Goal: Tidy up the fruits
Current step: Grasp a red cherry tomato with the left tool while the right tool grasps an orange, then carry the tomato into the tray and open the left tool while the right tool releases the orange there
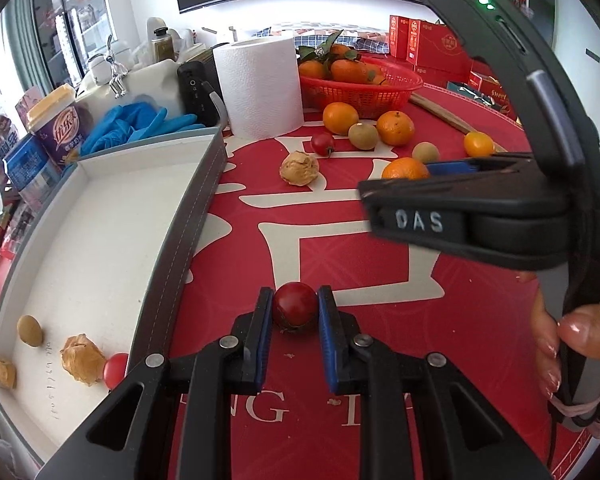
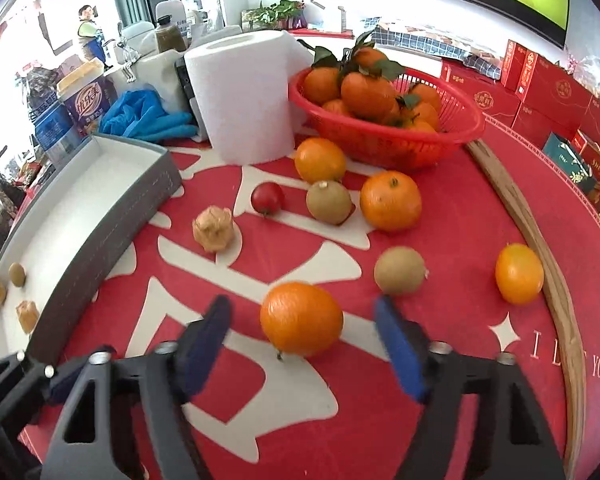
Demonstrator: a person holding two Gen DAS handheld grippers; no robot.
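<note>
The left gripper (image 1: 295,309) pinches a cherry tomato (image 1: 294,305) on the red surface (image 1: 440,320), just right of the tray (image 1: 112,200); next, lift it over the wall. The right gripper (image 2: 304,328) straddles an orange (image 2: 301,319), pads not touching.

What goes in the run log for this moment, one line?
left gripper: shut on cherry tomato | right gripper: open around orange, not gripped | tray: some fruit inside
</note>
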